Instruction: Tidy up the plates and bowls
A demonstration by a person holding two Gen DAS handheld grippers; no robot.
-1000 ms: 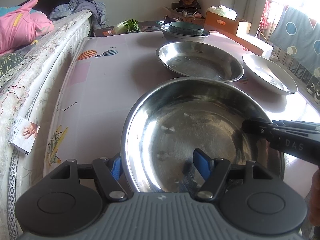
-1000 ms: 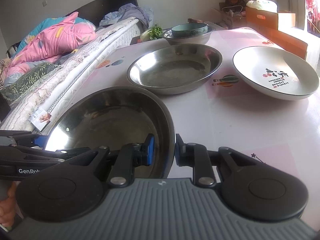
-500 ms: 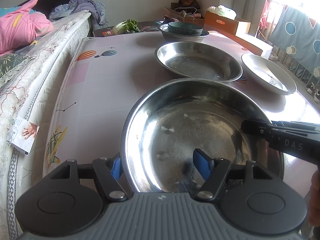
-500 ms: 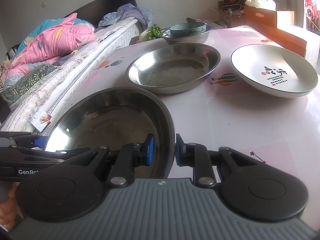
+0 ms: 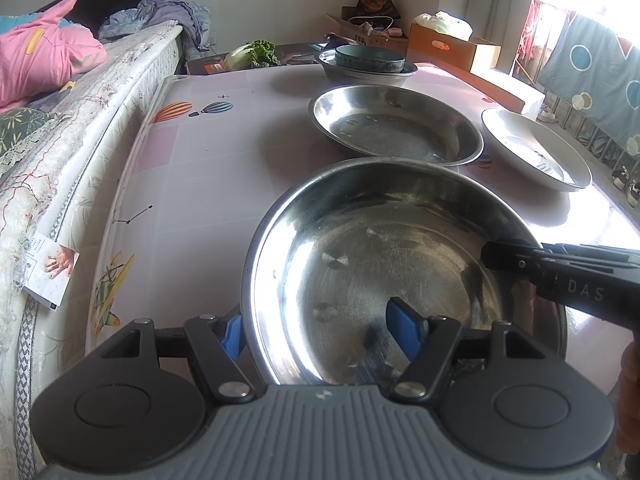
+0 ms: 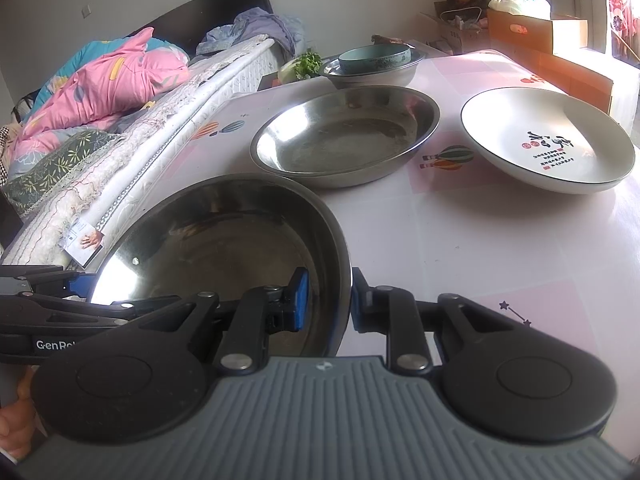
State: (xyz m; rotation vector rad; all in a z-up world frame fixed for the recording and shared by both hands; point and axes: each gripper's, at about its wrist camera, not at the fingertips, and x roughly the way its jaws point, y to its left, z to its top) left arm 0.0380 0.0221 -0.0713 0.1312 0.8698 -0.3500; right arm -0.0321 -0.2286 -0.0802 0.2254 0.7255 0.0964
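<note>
left hand-held gripper (image 5: 316, 330): jaws wide, straddling near steel plate's left rim, no squeeze
near steel plate (image 5: 400, 264): front of table (image 5: 192, 184)
right hand-held gripper (image 6: 328, 300): narrow, pinching that plate's right rim
white plate (image 6: 548, 140): far right

Hardly anything has changed over this last second. The pan (image 5: 400, 248) has not budged on the desk (image 5: 192, 184), and neither the left claw (image 5: 318, 332) nor the right claw (image 6: 330, 298) has altered its spread. The far plate (image 6: 344, 140) drifts sideways by a hair, no more than hand wobble.
</note>
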